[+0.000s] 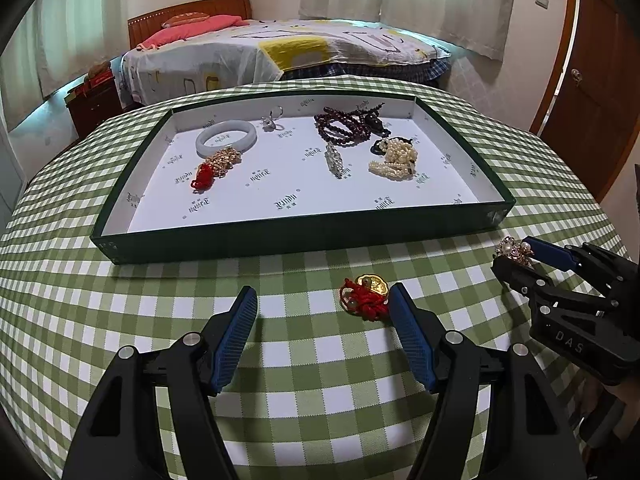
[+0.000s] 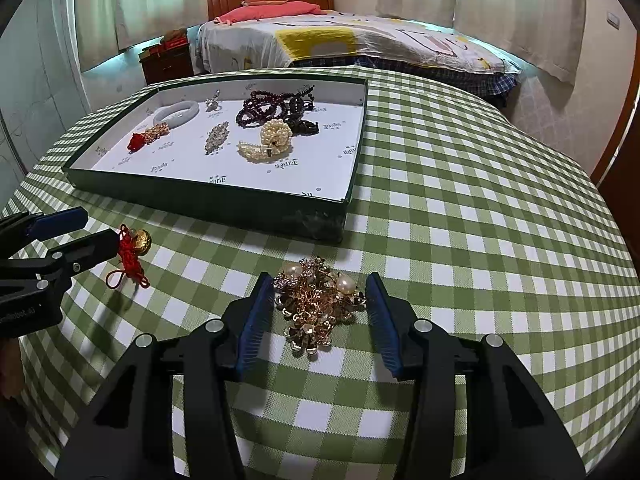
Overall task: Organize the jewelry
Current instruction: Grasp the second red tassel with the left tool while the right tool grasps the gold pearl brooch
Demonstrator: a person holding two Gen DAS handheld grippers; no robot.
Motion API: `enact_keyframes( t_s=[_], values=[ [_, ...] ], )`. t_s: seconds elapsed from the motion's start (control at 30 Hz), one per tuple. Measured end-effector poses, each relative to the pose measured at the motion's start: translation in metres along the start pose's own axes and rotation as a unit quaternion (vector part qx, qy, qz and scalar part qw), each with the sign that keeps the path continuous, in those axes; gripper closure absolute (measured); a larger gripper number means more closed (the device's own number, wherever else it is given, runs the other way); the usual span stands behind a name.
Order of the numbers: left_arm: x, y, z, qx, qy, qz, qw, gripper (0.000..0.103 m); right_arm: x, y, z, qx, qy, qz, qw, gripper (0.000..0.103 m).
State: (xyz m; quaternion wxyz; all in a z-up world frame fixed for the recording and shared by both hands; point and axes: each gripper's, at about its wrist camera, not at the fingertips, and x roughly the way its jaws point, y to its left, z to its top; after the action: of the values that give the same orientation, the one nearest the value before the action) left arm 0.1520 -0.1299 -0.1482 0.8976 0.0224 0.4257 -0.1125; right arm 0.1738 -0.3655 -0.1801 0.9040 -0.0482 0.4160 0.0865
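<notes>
Your right gripper [image 2: 320,304] stands released astride the brooch [image 2: 318,306] on the cloth, pads not pressing yet; close there. The tray [image 2: 208,204] lies far-left. Your left gripper [image 1: 322,300] hangs open, the charm [image 1: 366,294] just beside its right finger.

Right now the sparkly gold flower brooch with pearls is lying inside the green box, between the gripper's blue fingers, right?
Not quite. The brooch lies on the checked tablecloth, outside the green box, as the right wrist view shows. It is indeed between the right gripper's blue fingers.
</notes>
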Motion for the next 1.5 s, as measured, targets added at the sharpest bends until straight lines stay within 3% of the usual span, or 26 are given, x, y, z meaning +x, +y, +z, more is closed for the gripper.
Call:
enact_keyframes(
  t_s=[0.8, 1.07, 1.23, 1.5],
  values=[
    [0.014, -0.013, -0.001, 0.013, 0.012, -0.015, 0.9997, 0.038, -0.005, 0.000, 0.000, 0.004, 0.000, 0.009, 1.000, 0.056],
    [0.007, -0.008, -0.006, 0.025, 0.009, -0.022, 0.9994, 0.067, -0.004, 0.000, -0.001, 0.004, 0.001, 0.011, 1.000, 0.056],
    [0.007, -0.007, -0.007, 0.034, 0.009, -0.032, 0.9988, 0.090, -0.004, 0.000, -0.001, 0.003, 0.000, 0.011, 1.000, 0.056],
    [0.007, -0.004, -0.007, 0.032, 0.006, -0.050, 0.9982, 0.094, -0.003, 0.005, -0.002, -0.001, 0.000, 0.013, 1.000, 0.056]
  ],
)
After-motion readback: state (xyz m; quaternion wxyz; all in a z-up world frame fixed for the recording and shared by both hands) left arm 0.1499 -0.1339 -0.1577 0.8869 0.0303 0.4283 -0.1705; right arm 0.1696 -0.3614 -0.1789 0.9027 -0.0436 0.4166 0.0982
